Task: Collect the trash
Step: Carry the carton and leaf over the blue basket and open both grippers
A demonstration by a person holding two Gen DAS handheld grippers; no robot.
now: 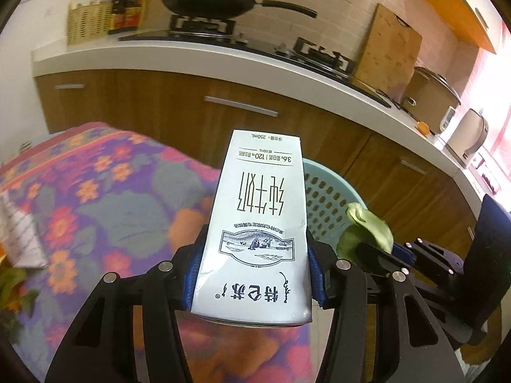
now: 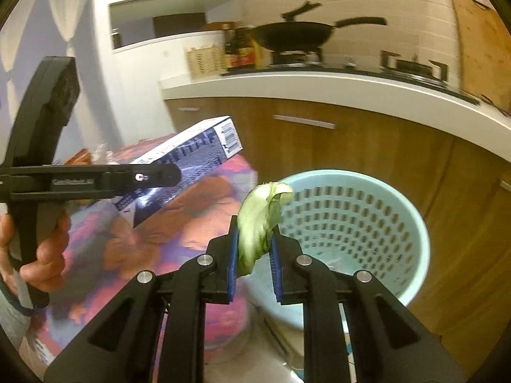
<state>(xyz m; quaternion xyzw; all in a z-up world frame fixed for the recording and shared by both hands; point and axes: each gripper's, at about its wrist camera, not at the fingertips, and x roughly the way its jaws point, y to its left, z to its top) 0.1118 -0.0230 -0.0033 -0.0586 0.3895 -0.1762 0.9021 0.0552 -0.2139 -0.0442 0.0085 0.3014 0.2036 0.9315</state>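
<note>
The left claw clamps a milk carton; the right claw pinches a lettuce leaf before the bin. Neither piece is dropped in yet, and scraps remain on the tabletop.

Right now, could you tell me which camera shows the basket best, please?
The right wrist view: the basket shows its whole rim and perforated inside, just beyond the leaf in the right gripper. In the left wrist view the carton hides most of it; only part of the wall shows.
</note>
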